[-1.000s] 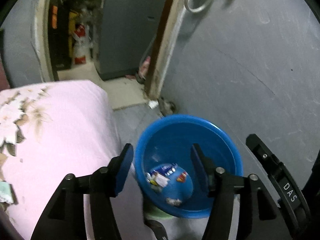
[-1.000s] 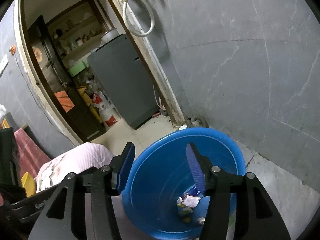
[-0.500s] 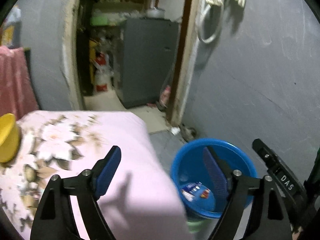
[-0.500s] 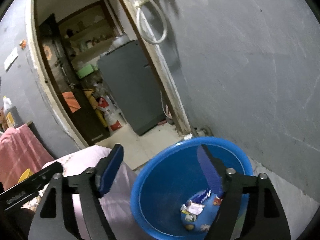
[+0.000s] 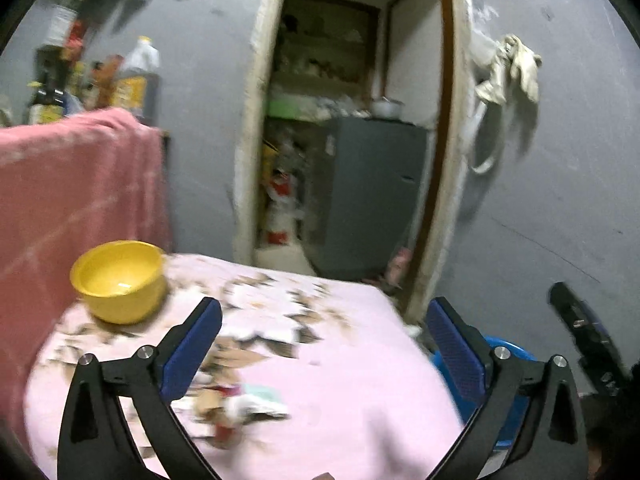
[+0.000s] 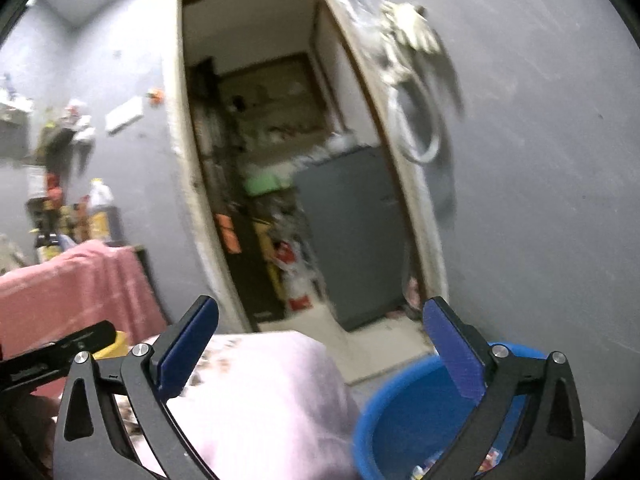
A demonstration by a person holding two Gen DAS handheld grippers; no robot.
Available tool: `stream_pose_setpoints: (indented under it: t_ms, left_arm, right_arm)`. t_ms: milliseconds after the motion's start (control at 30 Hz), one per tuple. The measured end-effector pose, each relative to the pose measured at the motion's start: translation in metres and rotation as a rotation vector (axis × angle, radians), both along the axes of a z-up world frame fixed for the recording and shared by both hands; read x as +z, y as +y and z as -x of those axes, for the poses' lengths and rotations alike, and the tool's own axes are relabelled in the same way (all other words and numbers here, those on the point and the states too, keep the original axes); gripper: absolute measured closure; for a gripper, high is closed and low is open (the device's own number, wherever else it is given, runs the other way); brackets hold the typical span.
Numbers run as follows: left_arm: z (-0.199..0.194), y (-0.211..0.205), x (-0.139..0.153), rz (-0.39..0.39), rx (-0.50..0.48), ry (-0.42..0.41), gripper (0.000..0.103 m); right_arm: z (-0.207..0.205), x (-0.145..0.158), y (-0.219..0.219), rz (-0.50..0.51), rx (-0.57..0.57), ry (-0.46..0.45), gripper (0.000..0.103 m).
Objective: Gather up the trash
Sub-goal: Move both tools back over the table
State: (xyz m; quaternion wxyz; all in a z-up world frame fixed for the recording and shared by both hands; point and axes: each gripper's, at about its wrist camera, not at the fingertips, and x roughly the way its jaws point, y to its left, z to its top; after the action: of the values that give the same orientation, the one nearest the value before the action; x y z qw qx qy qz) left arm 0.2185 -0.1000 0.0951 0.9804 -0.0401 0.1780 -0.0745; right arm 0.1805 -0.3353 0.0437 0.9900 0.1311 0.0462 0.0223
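Observation:
My left gripper (image 5: pixel 324 340) is open and empty above a table with a pink flowered cloth (image 5: pixel 340 368). A blurred heap of wrappers and paper trash (image 5: pixel 236 404) lies on the cloth just below and between its fingers. The blue tub (image 5: pixel 516 392) stands on the floor right of the table, mostly behind the right finger. My right gripper (image 6: pixel 320 340) is open and empty, over the table's corner (image 6: pixel 272 392). The blue tub (image 6: pixel 416 416) is at the lower right of that view, with bits of trash (image 6: pixel 488 460) at its bottom.
A yellow bowl (image 5: pixel 120 280) stands on the cloth at the left. A red cloth (image 5: pixel 76 196) hangs behind it, with bottles (image 5: pixel 136 76) above. An open doorway (image 5: pixel 344 184) with a grey cabinet lies ahead. The grey wall (image 5: pixel 560 200) is at the right.
Both grippers have swung up and left, away from the blue tub and toward the table. Both have opened wider. The trash heap and yellow bowl have come into the left view.

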Motion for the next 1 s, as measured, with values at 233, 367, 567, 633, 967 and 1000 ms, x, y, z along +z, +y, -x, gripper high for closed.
stream_pose_setpoints:
  t_ms: [233,367,567,633,967,1000]
  left_arm:
    - [0.038,0.043,0.000,0.002,0.097,-0.097,0.002]
    - [0.058,0.064,-0.002,-0.023,0.145,-0.145,0.002]
    - [0.078,0.090,-0.006,-0.026,0.204,-0.179,0.002]
    - [0.083,0.097,-0.008,-0.028,0.218,-0.188,0.002]
    - [0.096,0.122,-0.022,-0.052,0.260,-0.195,0.002]
    - [0.096,0.124,-0.024,-0.057,0.262,-0.191,0.002]
  right_arm:
    - [0.024,0.012,0.044,0.092,0.117,-0.154,0.000]
    - [0.031,0.015,0.065,0.112,0.159,-0.182,0.000]
    - [0.039,0.015,0.093,0.152,0.212,-0.232,0.000]
    - [0.042,0.013,0.102,0.178,0.229,-0.244,0.000]
    - [0.043,0.001,0.134,0.267,0.296,-0.219,0.000]
    - [0.042,0.000,0.136,0.275,0.298,-0.212,0.000]
